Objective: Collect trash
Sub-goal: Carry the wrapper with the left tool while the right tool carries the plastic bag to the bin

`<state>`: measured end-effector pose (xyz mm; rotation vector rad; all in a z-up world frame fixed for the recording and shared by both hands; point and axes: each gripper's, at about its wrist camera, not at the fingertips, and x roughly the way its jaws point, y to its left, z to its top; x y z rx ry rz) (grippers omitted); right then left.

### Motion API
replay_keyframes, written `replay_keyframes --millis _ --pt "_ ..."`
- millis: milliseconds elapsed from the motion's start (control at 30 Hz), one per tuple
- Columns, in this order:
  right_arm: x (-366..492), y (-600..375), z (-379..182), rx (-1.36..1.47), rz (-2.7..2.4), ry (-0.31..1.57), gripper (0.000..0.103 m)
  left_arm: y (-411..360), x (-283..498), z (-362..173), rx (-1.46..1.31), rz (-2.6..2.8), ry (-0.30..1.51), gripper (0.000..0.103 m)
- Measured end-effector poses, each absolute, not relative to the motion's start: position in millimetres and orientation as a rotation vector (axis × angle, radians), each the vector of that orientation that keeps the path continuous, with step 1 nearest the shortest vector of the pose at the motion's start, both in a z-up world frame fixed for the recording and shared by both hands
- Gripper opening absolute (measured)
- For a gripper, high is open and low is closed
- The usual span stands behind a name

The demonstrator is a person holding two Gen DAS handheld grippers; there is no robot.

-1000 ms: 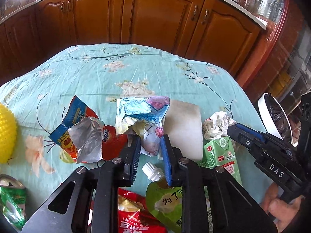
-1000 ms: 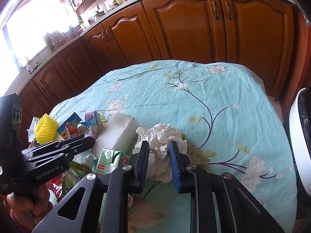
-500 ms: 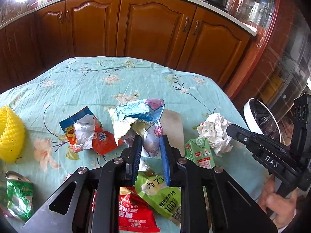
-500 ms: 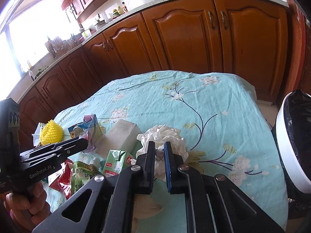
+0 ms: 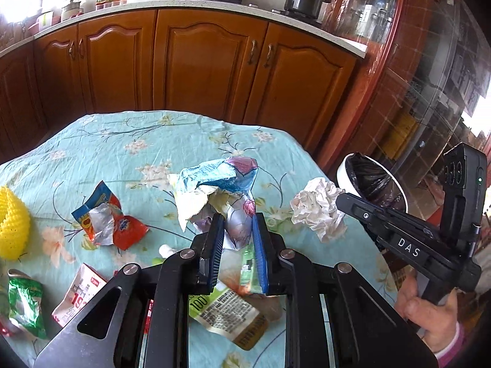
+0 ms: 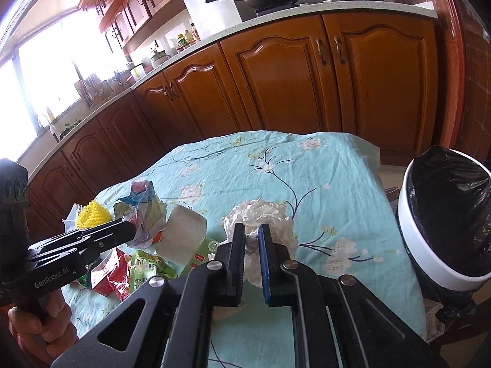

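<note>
Crumpled tissue (image 6: 260,214) between right tongs (image 6: 252,236)

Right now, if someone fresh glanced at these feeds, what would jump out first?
Both grippers carry trash above the floral tablecloth: the left gripper is shut on a crumpled blue wrapper, the right gripper on a white tissue wad. Off the table's right edge stands a white bin with a black liner. More wrappers lie near the left gripper, beside a yellow spiky ball.
</note>
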<state>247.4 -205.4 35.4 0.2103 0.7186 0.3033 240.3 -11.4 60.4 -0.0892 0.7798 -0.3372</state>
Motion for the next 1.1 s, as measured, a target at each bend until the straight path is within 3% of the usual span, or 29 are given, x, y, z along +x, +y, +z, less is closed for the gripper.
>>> replay_keyframes --millis 1100 --pt "202.6 -330.1 59.3 0.321 0.118 0.628 0.009 -135.3 237.9 71.2 -0.031 -0.586 0.8 0.017"
